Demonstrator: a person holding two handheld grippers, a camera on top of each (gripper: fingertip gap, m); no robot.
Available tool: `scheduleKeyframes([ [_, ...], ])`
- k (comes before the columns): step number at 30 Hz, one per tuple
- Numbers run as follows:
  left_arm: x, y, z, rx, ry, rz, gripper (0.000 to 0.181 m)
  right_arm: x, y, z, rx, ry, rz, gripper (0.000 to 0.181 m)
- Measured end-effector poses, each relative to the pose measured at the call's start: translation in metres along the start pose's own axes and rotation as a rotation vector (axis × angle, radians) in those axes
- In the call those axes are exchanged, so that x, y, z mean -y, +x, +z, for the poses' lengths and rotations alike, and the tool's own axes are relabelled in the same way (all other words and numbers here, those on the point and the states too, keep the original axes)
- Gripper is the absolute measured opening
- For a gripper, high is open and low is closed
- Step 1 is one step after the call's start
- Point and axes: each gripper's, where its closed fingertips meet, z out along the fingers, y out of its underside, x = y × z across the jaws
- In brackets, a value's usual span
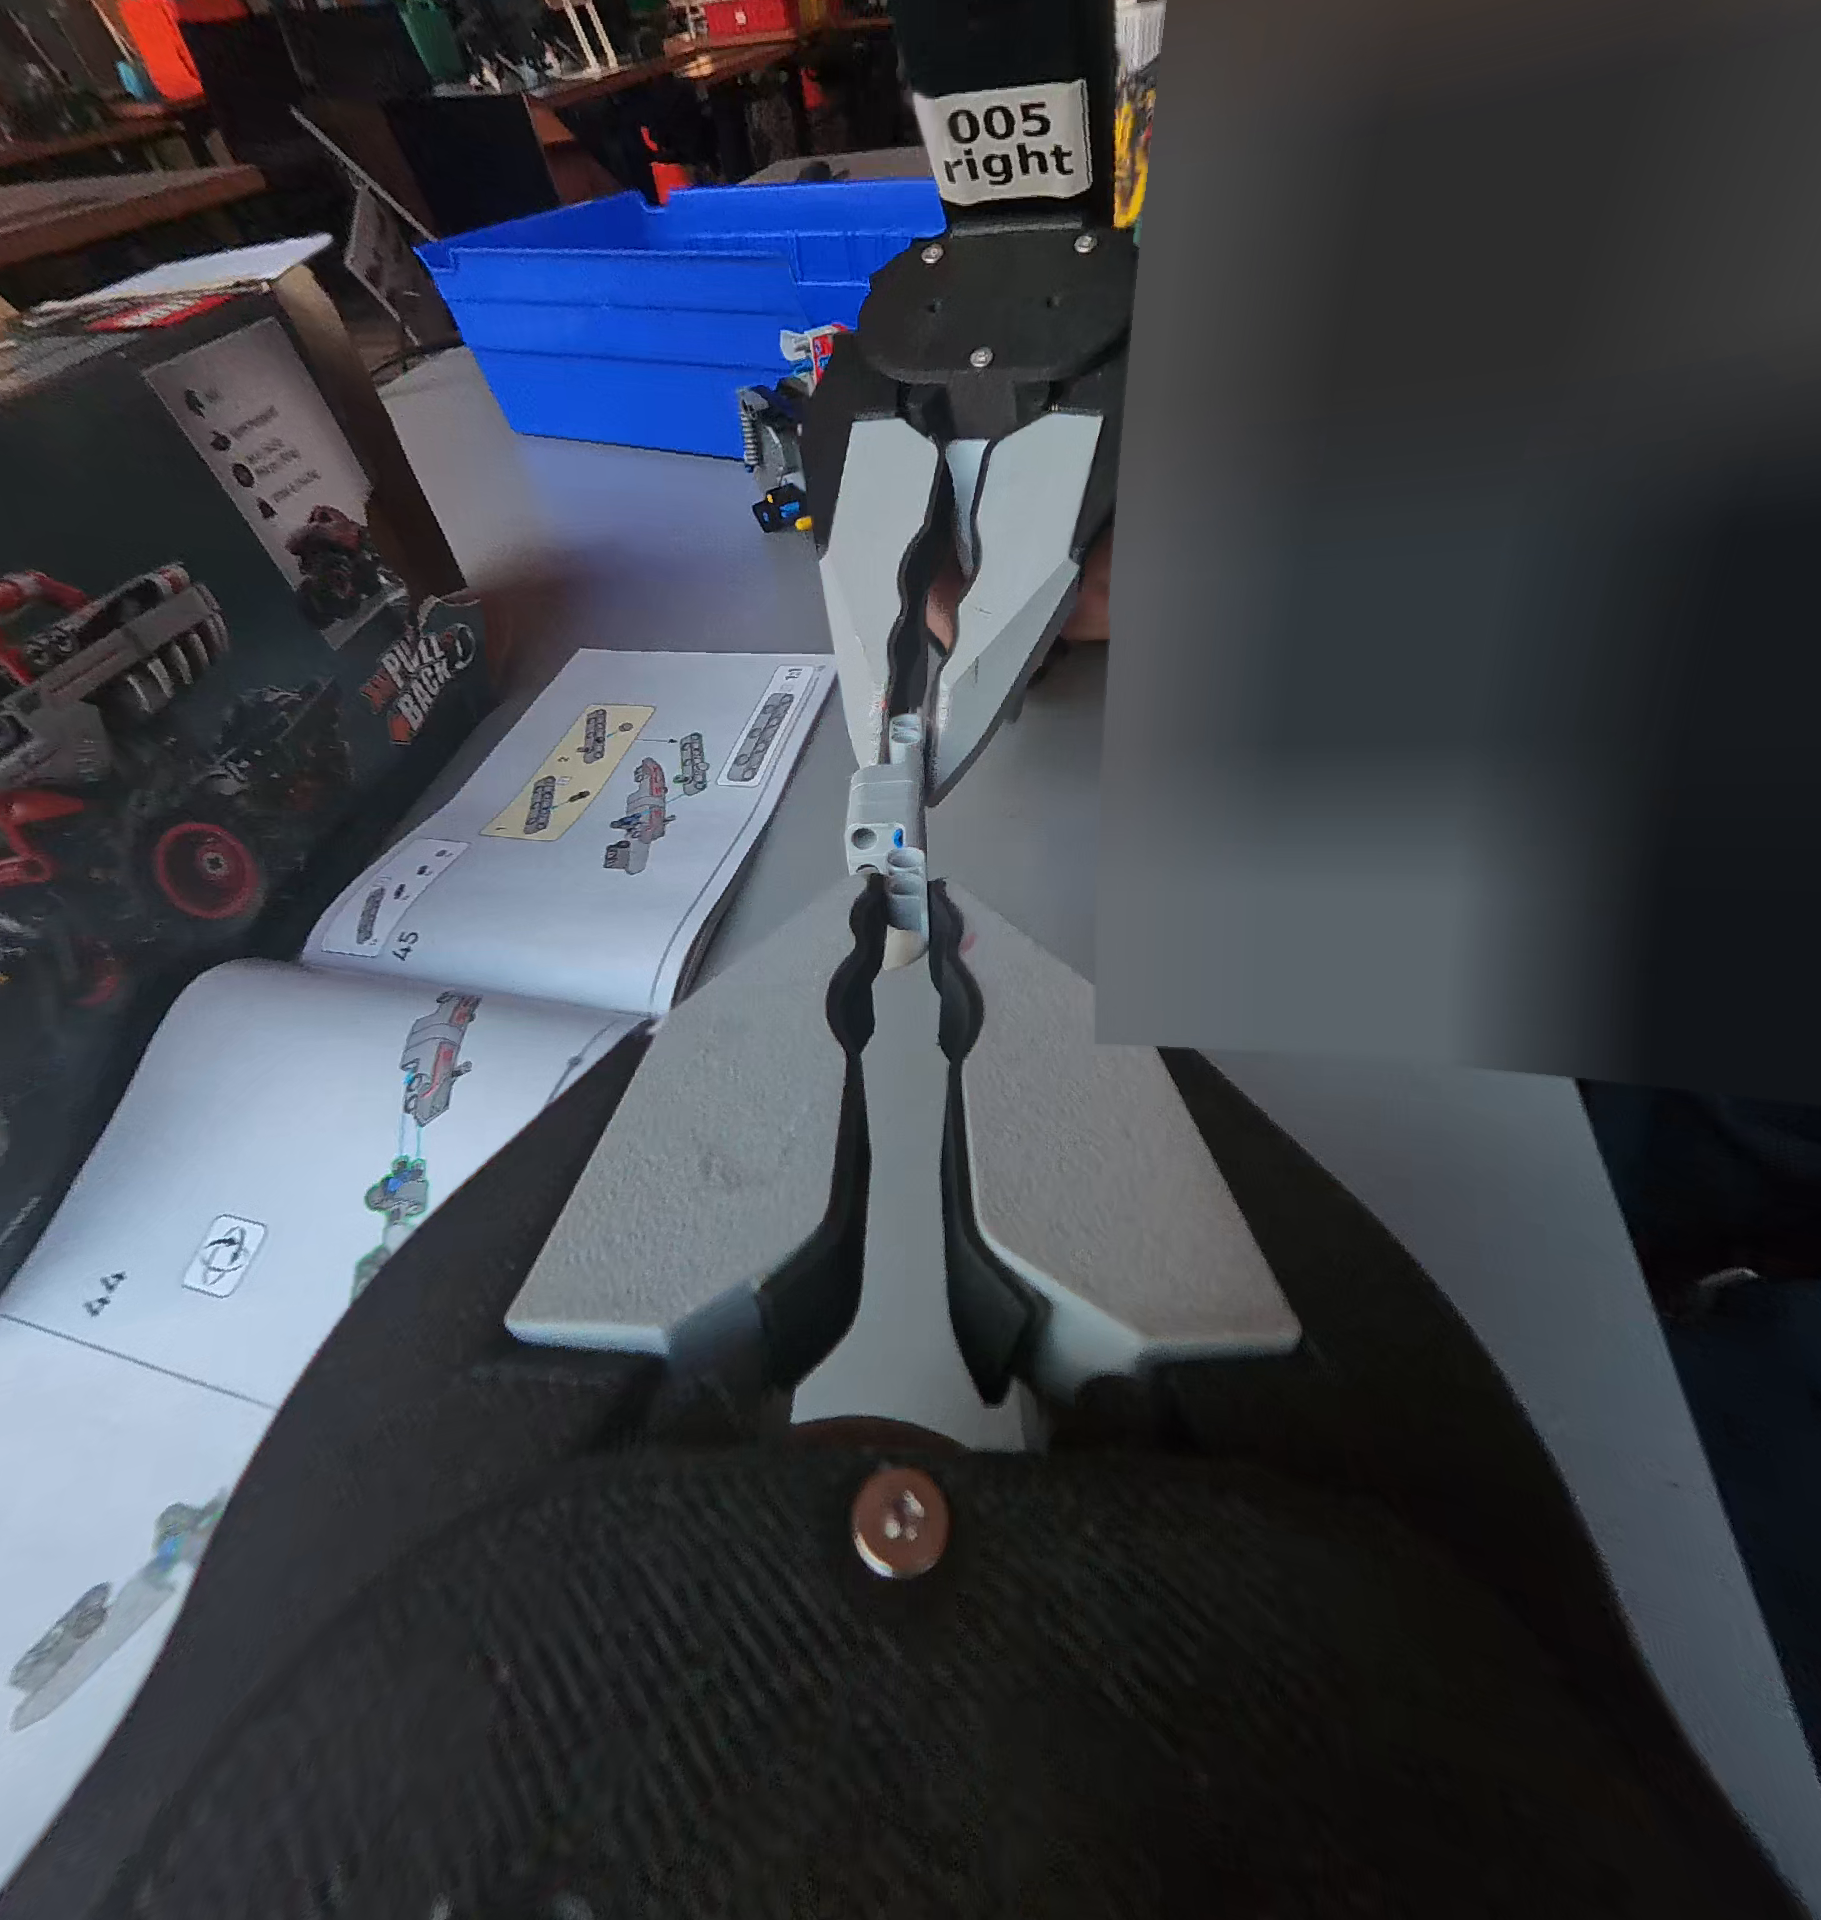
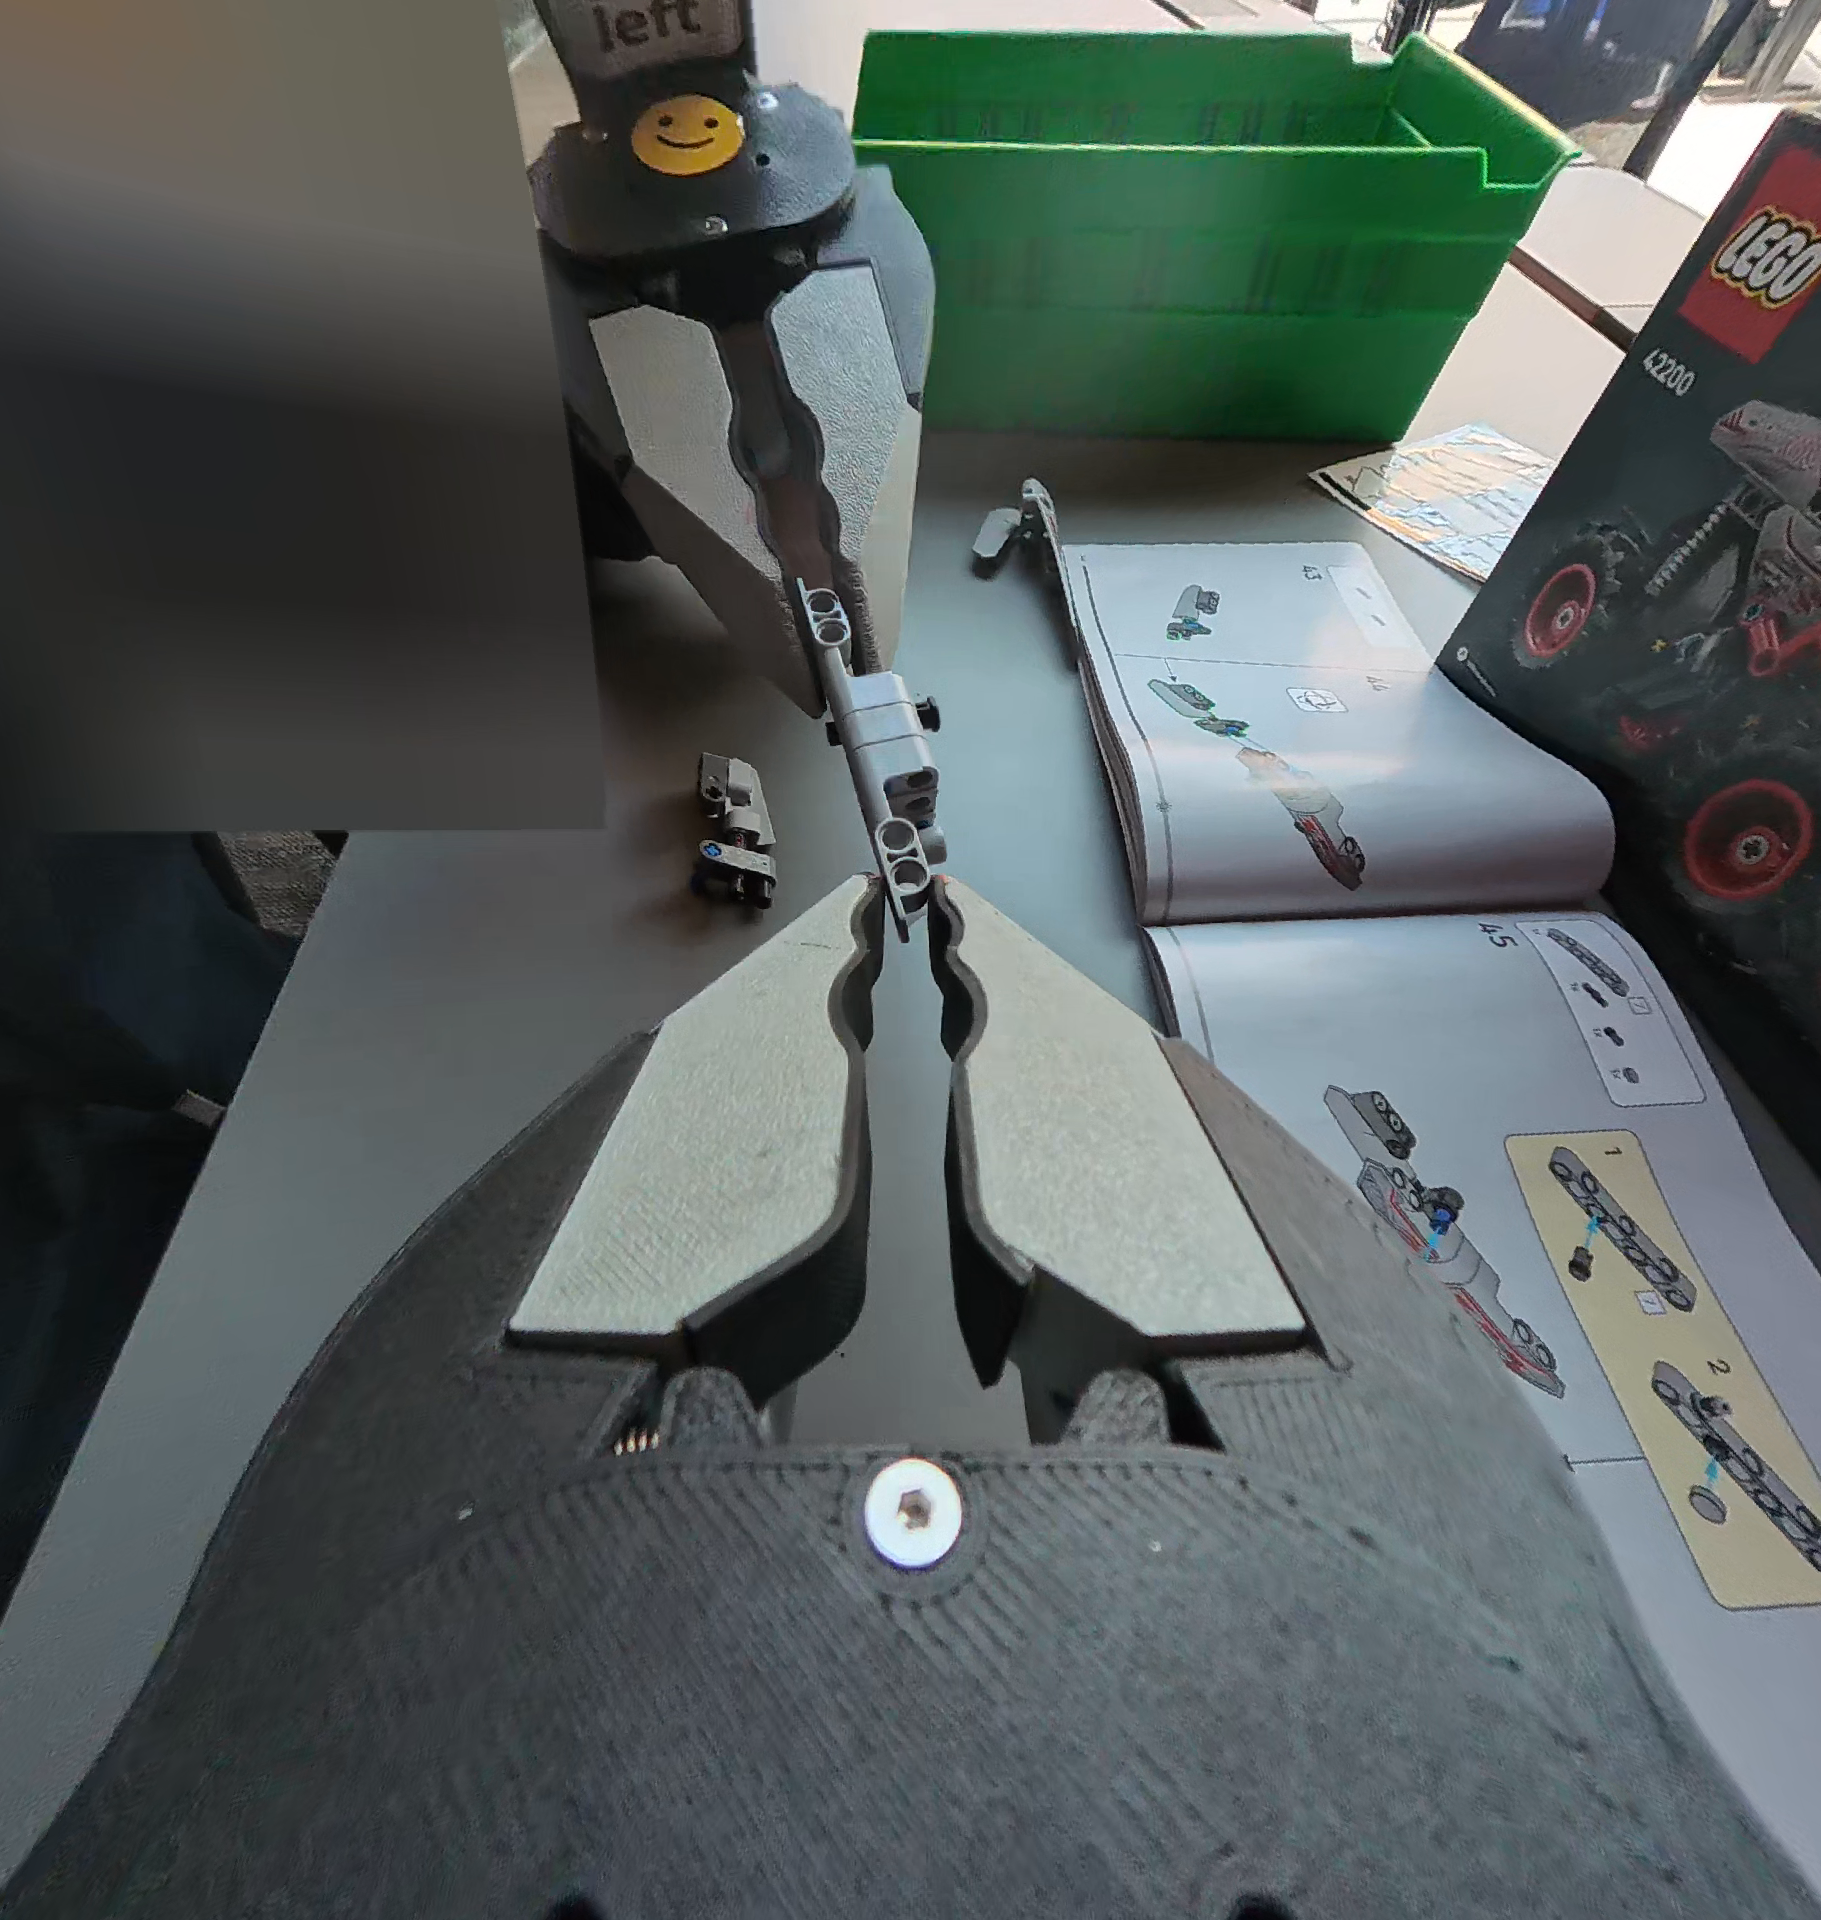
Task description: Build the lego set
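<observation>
A grey lego beam assembly (image 1: 883, 821) with a block on its middle and a small blue pin hangs in the air between the two grippers. My left gripper (image 1: 901, 914) is shut on its near end. My right gripper (image 1: 911, 717) faces it and is shut on the far end. In the right wrist view the same assembly (image 2: 890, 743) runs from my right gripper (image 2: 904, 914) up to the left gripper (image 2: 833, 613). A small grey sub-assembly (image 2: 734, 831) with a blue pin lies on the table below it.
The open instruction booklet (image 2: 1301, 727) lies on the grey table (image 2: 470, 987), also in the left wrist view (image 1: 573, 821). The lego box (image 1: 137, 675) stands beside it. A blue bin (image 1: 657, 312), a green bin (image 2: 1197, 260), a part-built model (image 1: 781, 447) and a loose grey piece (image 2: 1010, 530) sit farther back. About 4 cm separates my left fingertips from my right.
</observation>
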Motion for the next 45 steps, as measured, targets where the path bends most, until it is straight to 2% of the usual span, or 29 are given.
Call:
scheduleKeyframes([
  [8, 0.0, 0.003, -0.001, -0.111, 0.029, -0.211, 0.004, 0.003, -0.006, 0.0, 0.027, 0.01, 0.002, 0.006],
  [32, -0.002, 0.002, 0.0, -0.121, 0.024, -0.249, 0.004, 0.001, -0.005, 0.0, 0.03, 0.004, 0.02, 0.007],
  [45, 0.001, 0.007, -0.002, -0.193, 0.05, -0.328, 0.004, 0.006, -0.016, -0.002, 0.112, 0.037, 0.049, 0.009],
])
